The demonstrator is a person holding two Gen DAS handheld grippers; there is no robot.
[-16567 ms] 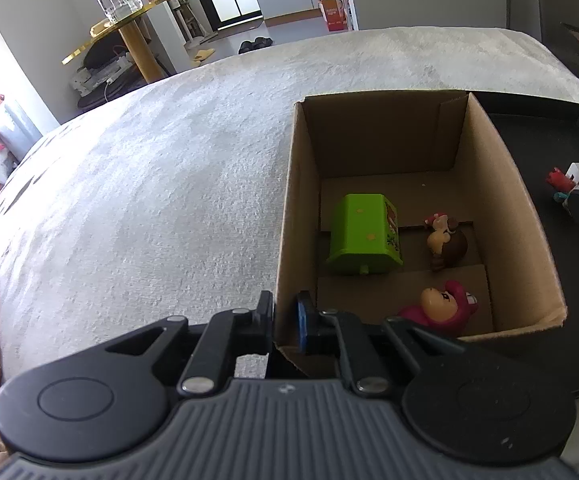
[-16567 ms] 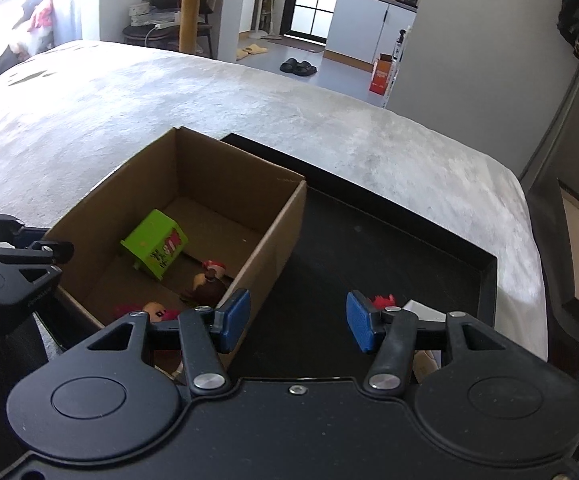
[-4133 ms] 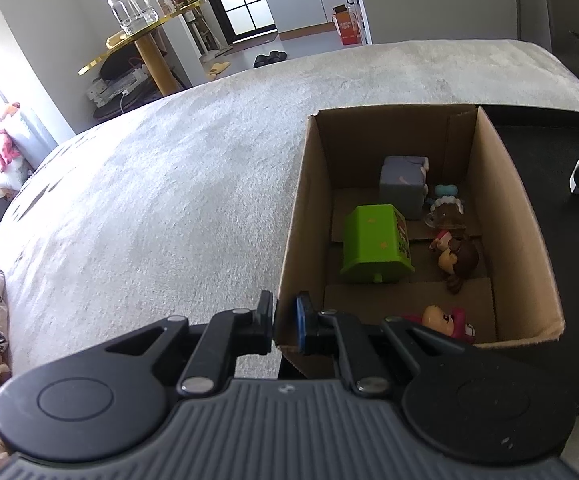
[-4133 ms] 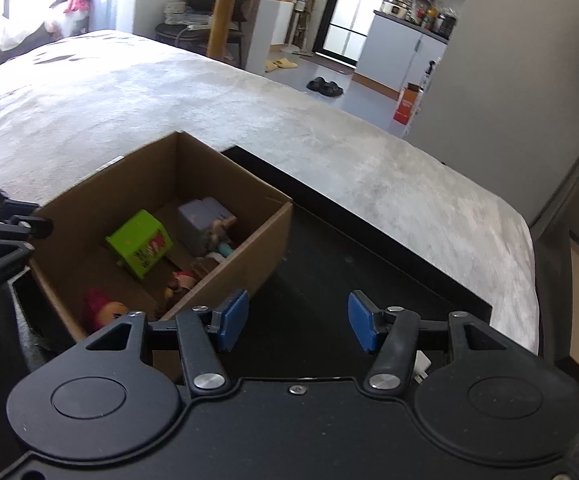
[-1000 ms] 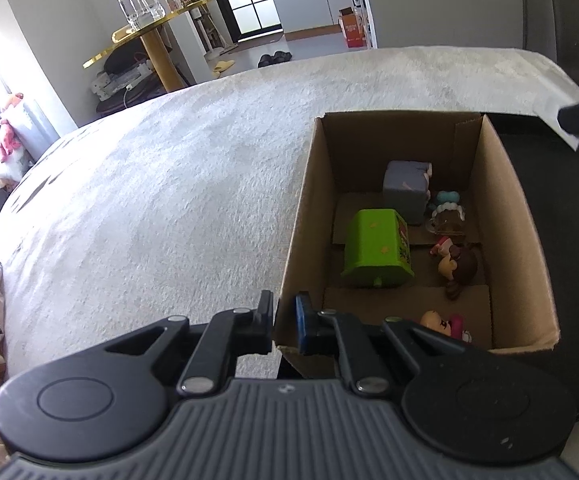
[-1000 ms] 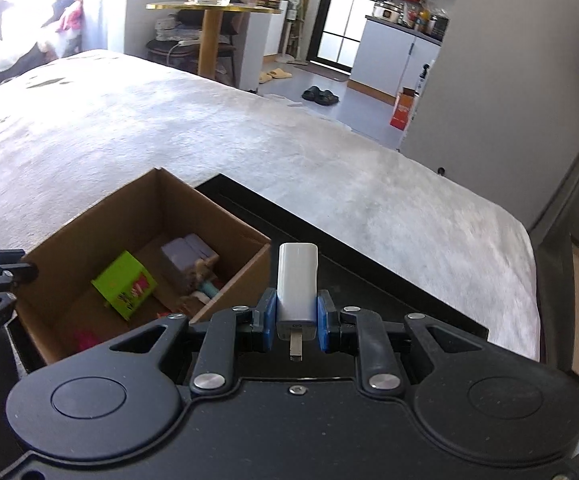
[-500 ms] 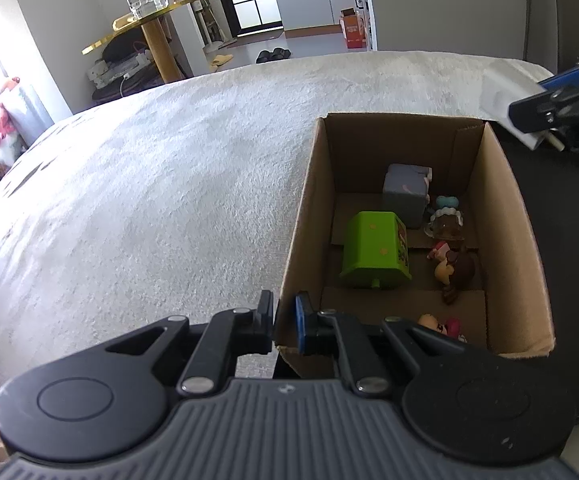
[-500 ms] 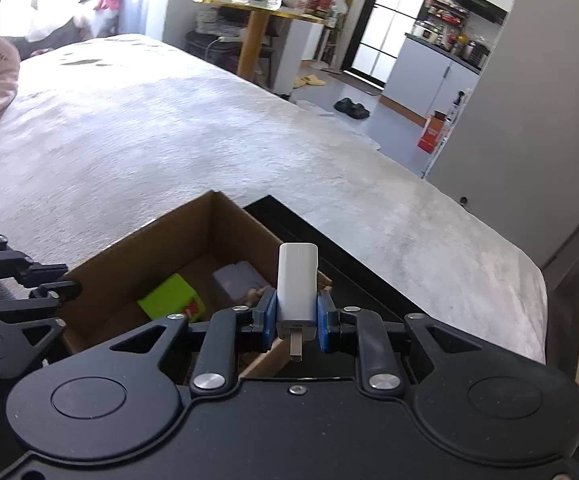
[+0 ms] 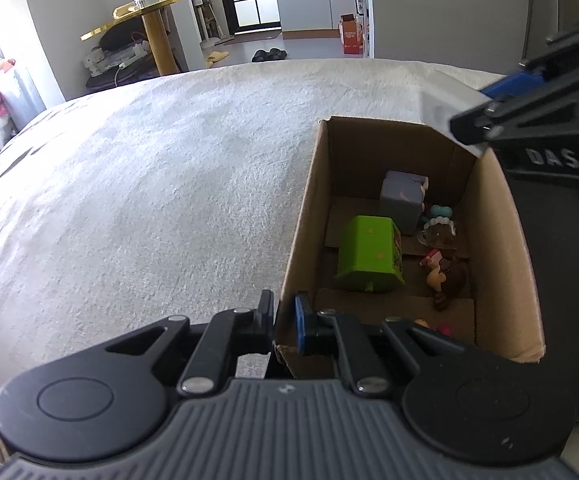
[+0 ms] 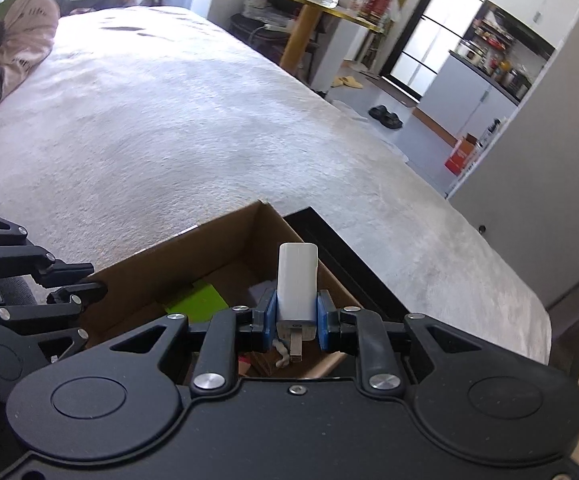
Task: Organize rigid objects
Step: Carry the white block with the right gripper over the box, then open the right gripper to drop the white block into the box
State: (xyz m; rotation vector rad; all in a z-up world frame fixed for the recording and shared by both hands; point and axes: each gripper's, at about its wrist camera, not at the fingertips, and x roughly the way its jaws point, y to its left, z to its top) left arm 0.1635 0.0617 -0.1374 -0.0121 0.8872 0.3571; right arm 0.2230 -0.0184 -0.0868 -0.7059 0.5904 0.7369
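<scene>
The right gripper [image 10: 296,322] is grasping a white USB charger block [image 10: 297,286] between its two blue pads [image 10: 270,318], which are pressing on the lower part of its two side faces. The long axis of the charger is running along the fingers, away from the camera: its rounded end is pointing forward and up in the right wrist view, and its metal plug is pointing back toward the gripper body. The charger is hanging in the air above the far right part of the cardboard box [image 10: 177,258], not touching the cardboard.

In the left wrist view the right gripper [image 9: 489,114] is entering from the upper right, over the far right corner of the box [image 9: 301,236], and the white charger [image 9: 443,110] is showing there as a pale block in front of the blue pad.

The left gripper [image 9: 284,322] is clenched on the near left wall of the box, with one finger outside and one inside.

Inside the box a green toy block [image 9: 371,254] is lying near the left wall, a grey-purple cube [image 9: 403,200] is standing behind it, and small dolls [image 9: 443,272] are lying along the right side. The box is sitting on a white fluffy blanket [image 9: 149,184], with a black tray [image 10: 353,264] just beside it.
</scene>
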